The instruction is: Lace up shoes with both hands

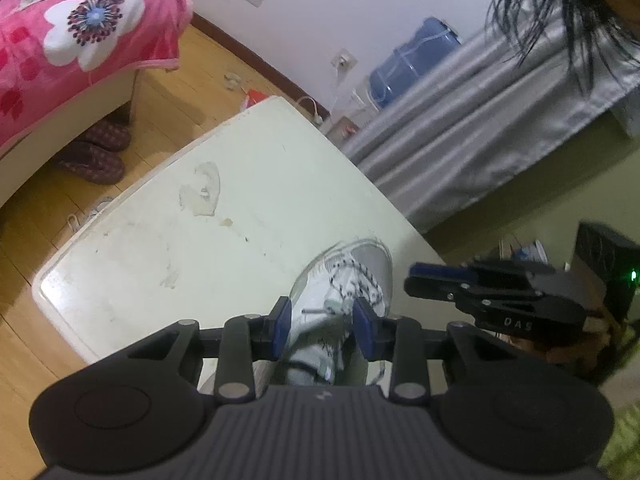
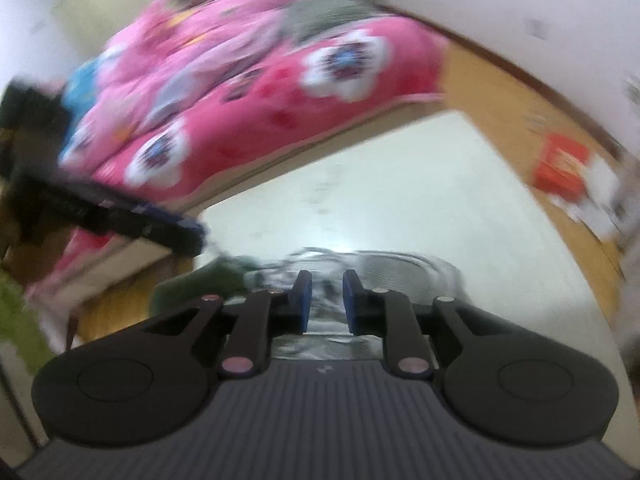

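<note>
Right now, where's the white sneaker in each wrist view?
Left wrist view: white sneaker lies low, just right of centre, beyond the open left gripper.
Right wrist view: blurred, low centre, beyond the right gripper.
Shared landmark: pink flowered blanket.

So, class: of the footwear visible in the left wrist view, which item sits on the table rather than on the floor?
The white sneaker with speckled laces, on the table. The maroon slippers are on the floor by the bed.
</note>
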### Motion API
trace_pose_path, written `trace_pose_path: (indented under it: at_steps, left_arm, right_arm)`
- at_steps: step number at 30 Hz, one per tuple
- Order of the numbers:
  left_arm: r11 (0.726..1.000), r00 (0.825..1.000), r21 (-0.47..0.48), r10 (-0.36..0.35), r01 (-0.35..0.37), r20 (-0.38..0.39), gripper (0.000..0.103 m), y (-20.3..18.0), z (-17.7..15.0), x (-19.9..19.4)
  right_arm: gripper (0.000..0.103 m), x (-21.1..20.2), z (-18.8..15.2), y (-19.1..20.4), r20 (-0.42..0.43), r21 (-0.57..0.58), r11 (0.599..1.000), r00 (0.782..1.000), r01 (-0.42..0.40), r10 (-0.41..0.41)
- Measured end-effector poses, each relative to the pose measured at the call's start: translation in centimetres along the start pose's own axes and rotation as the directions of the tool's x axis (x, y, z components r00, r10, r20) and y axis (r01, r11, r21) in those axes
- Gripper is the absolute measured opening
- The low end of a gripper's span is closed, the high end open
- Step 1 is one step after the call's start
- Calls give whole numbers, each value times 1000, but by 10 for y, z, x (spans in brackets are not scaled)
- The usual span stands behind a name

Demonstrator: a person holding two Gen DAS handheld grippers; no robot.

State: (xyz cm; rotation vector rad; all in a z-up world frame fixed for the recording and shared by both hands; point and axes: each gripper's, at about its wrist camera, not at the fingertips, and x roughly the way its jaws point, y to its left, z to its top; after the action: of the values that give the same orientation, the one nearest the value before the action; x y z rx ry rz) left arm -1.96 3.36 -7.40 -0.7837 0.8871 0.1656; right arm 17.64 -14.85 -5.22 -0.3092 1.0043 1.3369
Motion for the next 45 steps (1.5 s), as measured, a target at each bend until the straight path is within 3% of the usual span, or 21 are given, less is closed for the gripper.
trace_pose_path:
  at_steps: [6,10,12,14,23,28,36,40,45]
  left_arm:
    - [1000,999,-4,6,-6,39,22,-6,-3,8]
    - [1000,998,-12,12,-11,66,20,-9,-3,8]
    - [1000,996,-9,29,-29,80,18,-10,-3,7]
    - [998,994,8,64,-65,86,5,-13,-4,7]
    - [979,975,87,169,-183,147,3,-33,-8,4]
    - [956,946,104,247,-273,212,3,-46,-19,-1]
    - [937,900,20,328,-348,286,3,-56,-33,-18]
    - [926,874,-19,361,-376,325,3,-55,-33,-31]
    - [905,855,-80,422,-418,302,3,-44,-29,-37]
  right_arm:
    - [18,-1,-16,-19,7,210,959,980,192,-198]
    - [18,9,-16,-24,16,260,936,968,237,-250]
    - [18,15,-13,-25,20,264,931,964,250,-265]
    - [18,21,-9,-22,20,259,928,959,269,-283]
    - [18,45,5,-12,-61,204,909,931,364,-359]
    - [17,50,8,-8,-100,180,903,920,390,-378]
    - [17,59,18,-4,-175,124,902,904,414,-391]
    - [17,59,20,-6,-190,124,906,906,404,-378]
    - [17,59,20,-12,-203,140,913,913,384,-353]
